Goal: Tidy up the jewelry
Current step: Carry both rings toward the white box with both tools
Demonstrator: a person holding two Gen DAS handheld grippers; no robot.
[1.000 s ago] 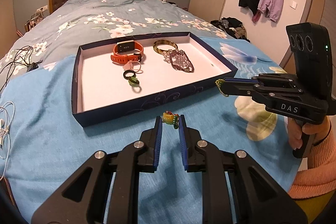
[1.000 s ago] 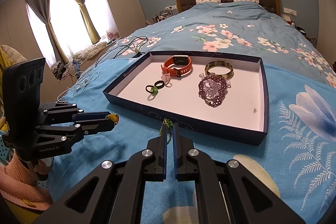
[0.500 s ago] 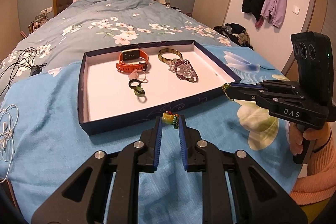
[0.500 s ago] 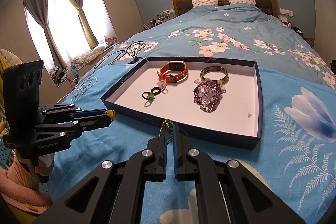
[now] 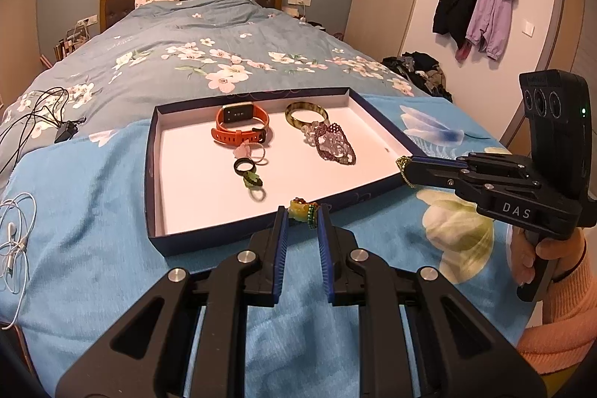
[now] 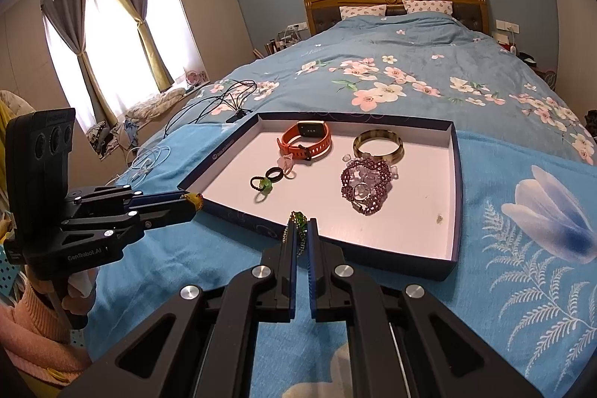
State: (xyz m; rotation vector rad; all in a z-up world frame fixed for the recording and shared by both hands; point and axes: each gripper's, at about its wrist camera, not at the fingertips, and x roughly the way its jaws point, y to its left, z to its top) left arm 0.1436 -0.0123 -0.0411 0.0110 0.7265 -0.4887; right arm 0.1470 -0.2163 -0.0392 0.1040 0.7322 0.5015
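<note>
— Jewelry first: what does each claw have?

— The left gripper (image 5: 302, 211) is pinched on a yellow and green bead piece (image 5: 303, 210), caught right at its tips. The right gripper (image 6: 301, 224) is clamped tight on a green beaded chain (image 6: 298, 222), which pokes out above its tips and hangs a little between the jaws.

— And where is the tray from there?

— The dark blue tray (image 5: 151, 174) sits on the bed just ahead of both claws. From the left wrist, its near wall runs directly beyond the fingertips; from the right wrist, the near wall lies just past the tips too.

— What lies inside it?

— Far ahead of the left claw, an orange watch (image 5: 240, 127) sits toward the back wall. Right of that, a brownish bangle (image 5: 306, 112), and touching its near side a purple beaded bracelet (image 5: 334, 144). Closer to the claw, a black ring (image 5: 244, 166) and a small green ring (image 5: 253, 179) sit together near a pale pink ring (image 5: 248, 149).

— How do the two claws stand to each other?

— Well apart. The right one reaches in from the right of the left claw, its tip by the tray's right near corner, held by a hand (image 5: 537, 256) in an orange sleeve (image 5: 559, 319). White cables (image 5: 15, 241) lie far off to the left on the blue blanket (image 5: 86, 211).
</note>
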